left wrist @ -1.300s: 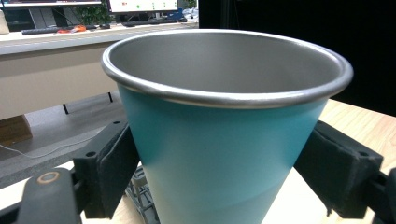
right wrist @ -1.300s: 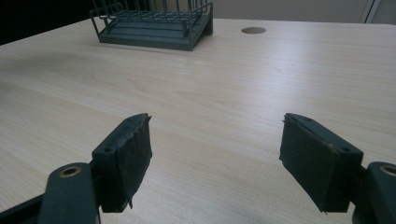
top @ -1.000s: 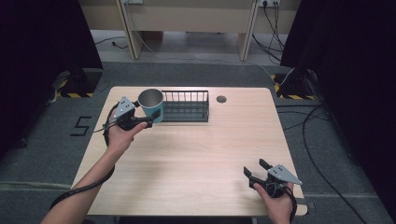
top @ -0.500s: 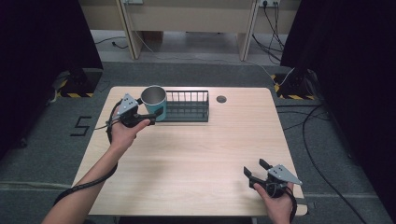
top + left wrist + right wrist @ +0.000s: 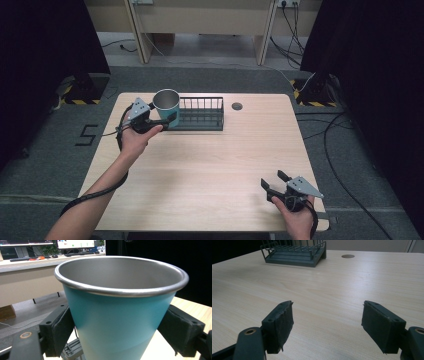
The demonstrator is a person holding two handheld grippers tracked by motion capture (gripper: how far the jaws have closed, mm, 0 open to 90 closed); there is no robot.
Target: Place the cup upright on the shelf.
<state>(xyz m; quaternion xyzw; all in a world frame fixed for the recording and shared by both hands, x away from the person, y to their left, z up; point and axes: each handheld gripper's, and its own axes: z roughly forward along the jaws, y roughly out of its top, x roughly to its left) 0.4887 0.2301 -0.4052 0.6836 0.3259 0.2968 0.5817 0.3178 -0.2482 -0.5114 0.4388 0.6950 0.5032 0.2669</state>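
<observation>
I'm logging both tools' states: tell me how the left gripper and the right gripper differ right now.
The left gripper is shut on the teal cup at the wire rack; the right gripper holds nothing.

The left gripper's pads press the cup's sides; the right gripper's jaws stand wide apart.

The left gripper is at the table's far left, the right at its near right corner.

Both have black padded jaws.

The table (image 5: 210, 165) has a light wooden top with rounded corners, and it takes the middle of the high view. A dark wire rack (image 5: 201, 114) lies on it, in the upper left part of the top, near the far edge. To the right of the rack, close to the same edge, there is a small round grey cap (image 5: 237, 106) set into the wood. The table stands on a grey floor (image 5: 350, 150).
</observation>
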